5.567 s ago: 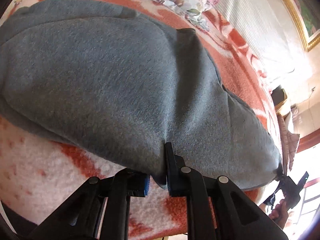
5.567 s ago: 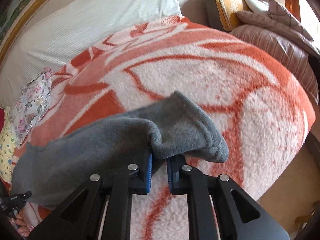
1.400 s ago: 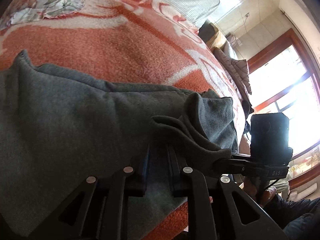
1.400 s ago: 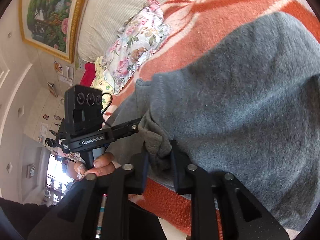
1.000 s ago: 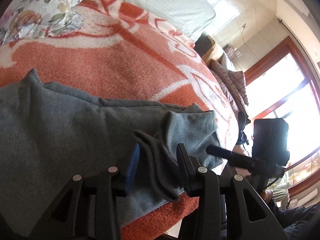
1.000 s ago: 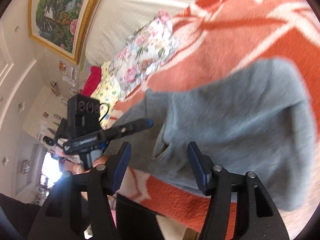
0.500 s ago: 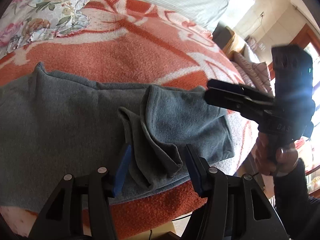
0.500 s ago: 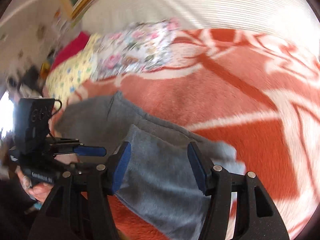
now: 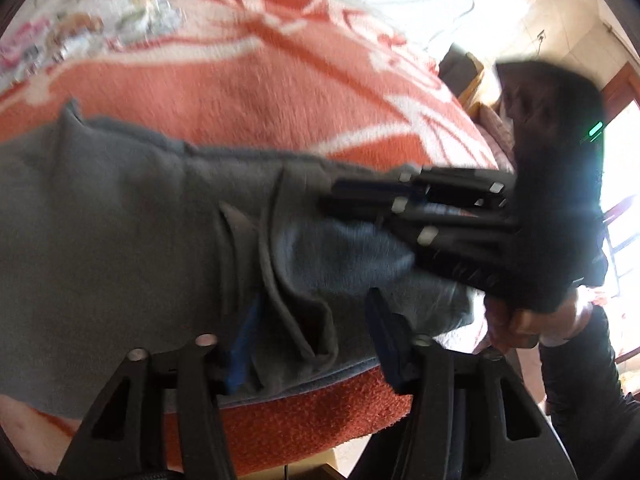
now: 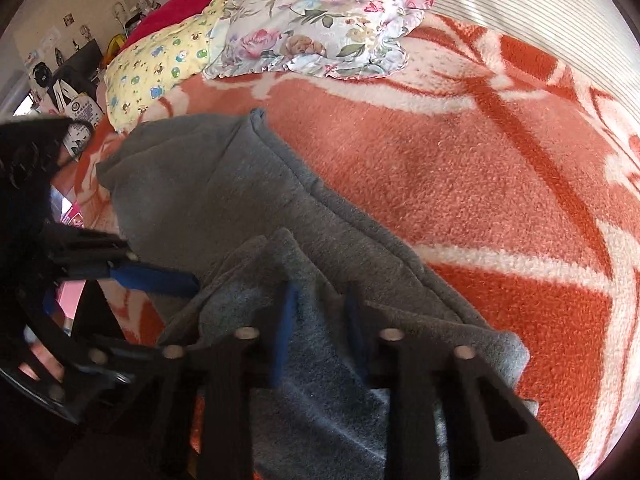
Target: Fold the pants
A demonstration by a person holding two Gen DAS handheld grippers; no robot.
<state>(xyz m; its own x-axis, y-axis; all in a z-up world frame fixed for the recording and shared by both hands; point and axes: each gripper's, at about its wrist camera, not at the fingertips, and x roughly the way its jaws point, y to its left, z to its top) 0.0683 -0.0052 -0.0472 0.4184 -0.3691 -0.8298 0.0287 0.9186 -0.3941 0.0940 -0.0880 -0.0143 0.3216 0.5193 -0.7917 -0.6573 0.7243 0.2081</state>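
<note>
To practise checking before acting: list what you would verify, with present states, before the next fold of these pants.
1. Left tool grips pants: not ok. Its jaws are closing around a fold and are not yet pinching it.
2. Right tool grips: ok. It is shut, with cloth between its fingers.
3. Pants lie flat: not ok. They are bunched at the near edge.
4. Blanket beyond pants bare: ok.
5. Floral pillow apart from pants: ok.

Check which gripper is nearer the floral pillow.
Left. Left gripper, jaws closing around a fold of the pants, is toward the floral pillow; right gripper is farther along the pants.
</note>
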